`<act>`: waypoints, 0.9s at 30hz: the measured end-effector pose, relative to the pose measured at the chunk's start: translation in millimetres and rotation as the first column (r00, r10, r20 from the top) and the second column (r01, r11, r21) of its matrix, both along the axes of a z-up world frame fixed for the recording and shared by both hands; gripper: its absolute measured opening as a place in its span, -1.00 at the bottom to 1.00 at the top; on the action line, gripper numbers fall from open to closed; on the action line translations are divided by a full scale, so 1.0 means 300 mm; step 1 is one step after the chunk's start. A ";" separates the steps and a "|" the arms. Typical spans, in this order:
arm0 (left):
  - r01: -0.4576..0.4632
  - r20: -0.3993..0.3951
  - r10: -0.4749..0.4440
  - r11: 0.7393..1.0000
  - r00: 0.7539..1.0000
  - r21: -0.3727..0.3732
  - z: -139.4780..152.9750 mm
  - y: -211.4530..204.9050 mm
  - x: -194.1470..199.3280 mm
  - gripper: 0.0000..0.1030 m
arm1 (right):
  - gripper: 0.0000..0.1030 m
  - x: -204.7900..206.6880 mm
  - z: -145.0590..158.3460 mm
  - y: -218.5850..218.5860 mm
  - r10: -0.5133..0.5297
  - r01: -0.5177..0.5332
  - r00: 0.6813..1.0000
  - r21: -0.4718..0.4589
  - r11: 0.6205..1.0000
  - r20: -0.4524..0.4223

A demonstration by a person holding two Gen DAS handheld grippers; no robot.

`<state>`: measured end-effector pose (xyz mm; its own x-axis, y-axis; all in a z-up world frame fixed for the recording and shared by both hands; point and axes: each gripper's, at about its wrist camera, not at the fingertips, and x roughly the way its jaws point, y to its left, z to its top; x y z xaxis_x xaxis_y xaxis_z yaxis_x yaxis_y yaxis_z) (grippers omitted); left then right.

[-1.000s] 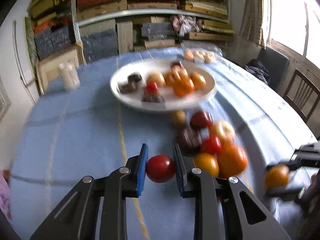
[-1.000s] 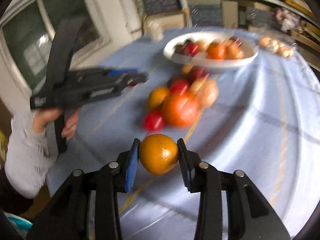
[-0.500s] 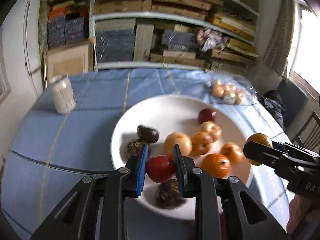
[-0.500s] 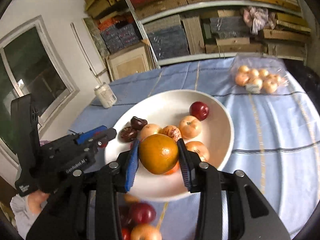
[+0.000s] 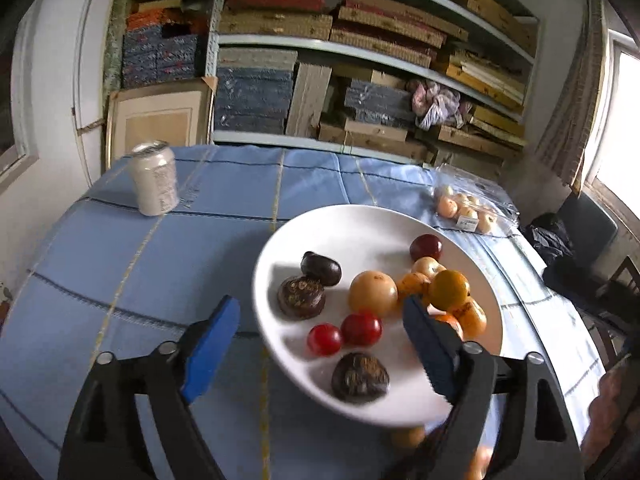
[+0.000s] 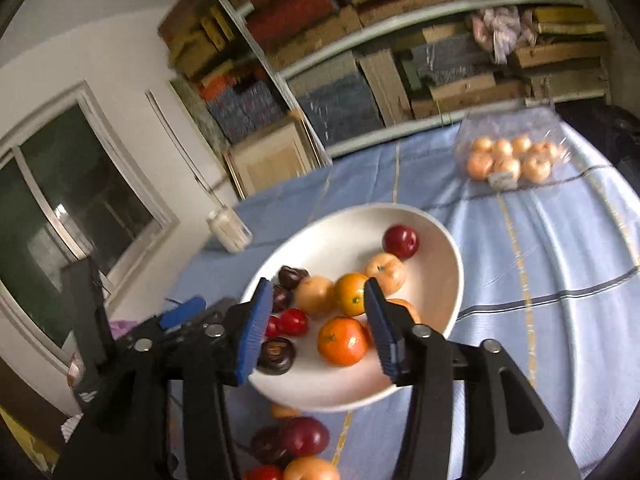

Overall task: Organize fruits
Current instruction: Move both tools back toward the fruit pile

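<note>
While both hover over the white bowl [image 5: 280, 248] of fruit, left gripper [image 5: 320, 344] and right gripper [image 6: 316, 324] are spread wide, holding nothing

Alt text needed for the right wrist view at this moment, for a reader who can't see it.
The right gripper, jaws open and empty, hovers over a white bowl of mixed fruits on a blue tablecloth. More loose fruits lie in front of the bowl, a bag of onions sits behind it, and the left gripper shows at left.
</note>
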<state>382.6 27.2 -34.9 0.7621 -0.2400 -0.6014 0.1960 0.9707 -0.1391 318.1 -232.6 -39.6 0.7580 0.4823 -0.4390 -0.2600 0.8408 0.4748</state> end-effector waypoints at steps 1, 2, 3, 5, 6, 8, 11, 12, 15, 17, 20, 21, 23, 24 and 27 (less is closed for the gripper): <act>-0.002 0.009 0.002 1.000 1.000 0.005 0.001 0.005 -0.027 0.73 | 0.24 -0.040 0.004 -0.002 -0.004 0.004 1.000 -0.012 1.000 0.020; -0.002 0.020 0.002 1.000 1.000 0.011 -0.004 0.012 -0.061 0.77 | 0.33 -0.105 -0.009 -0.004 -0.021 0.022 0.998 -0.037 0.999 0.052; -0.005 0.031 0.004 1.000 1.000 0.023 -0.016 0.018 -0.106 0.81 | 0.43 -0.141 -0.013 -0.004 -0.031 0.035 0.997 -0.054 0.998 0.064; -0.010 0.038 0.008 0.998 0.999 0.060 -0.046 0.019 -0.184 0.81 | 0.43 -0.230 -0.057 0.008 -0.048 0.058 0.996 -0.132 0.990 0.079; -0.008 0.041 0.004 0.997 0.999 0.080 -0.056 0.015 -0.215 0.81 | 0.44 -0.266 -0.078 0.017 -0.046 0.057 0.996 -0.163 0.985 0.073; 0.010 0.054 -0.017 0.990 0.998 0.141 -0.082 -0.003 -0.295 0.81 | 0.52 -0.331 -0.126 0.027 -0.026 0.035 0.998 -0.193 0.980 0.050; 0.054 0.091 -0.073 0.980 0.993 0.189 -0.103 -0.029 -0.411 0.85 | 0.75 -0.391 -0.169 0.023 -0.018 0.023 0.999 -0.186 0.982 0.029; 0.072 0.095 -0.092 0.978 0.991 0.197 -0.108 -0.038 -0.441 0.88 | 0.77 -0.404 -0.178 0.019 -0.024 0.028 0.999 -0.183 0.983 0.025; 0.125 0.113 -0.151 0.969 0.982 0.215 -0.122 -0.063 -0.512 0.90 | 0.78 -0.409 -0.185 -0.010 -0.051 0.052 0.999 -0.147 0.988 0.014; 0.139 0.118 -0.169 0.964 0.978 0.229 -0.126 -0.076 -0.527 0.90 | 0.81 -0.405 -0.190 -0.040 -0.071 0.070 0.997 -0.105 0.992 -0.005; 0.144 0.105 -0.174 0.959 0.979 0.242 -0.138 -0.090 -0.518 0.91 | 0.81 -0.398 -0.202 -0.076 -0.095 0.093 0.995 -0.054 0.994 -0.043; 0.152 0.083 -0.177 0.958 0.981 0.244 -0.147 -0.094 -0.507 0.91 | 0.81 -0.394 -0.206 -0.086 -0.100 0.098 0.993 -0.037 0.994 -0.056; 0.174 0.051 -0.192 0.954 0.980 0.243 -0.159 -0.104 -0.492 0.91 | 0.81 -0.386 -0.213 -0.101 -0.107 0.106 0.991 -0.012 0.994 -0.078; 0.185 0.043 -0.201 0.952 0.979 0.243 -0.162 -0.104 -0.489 0.91 | 0.81 -0.384 -0.217 -0.106 -0.110 0.110 0.990 -0.005 0.994 -0.085; 0.210 0.002 -0.218 0.944 0.976 0.256 -0.182 -0.119 -0.469 0.91 | 0.81 -0.381 -0.215 -0.109 -0.110 0.111 0.990 -0.001 0.994 -0.089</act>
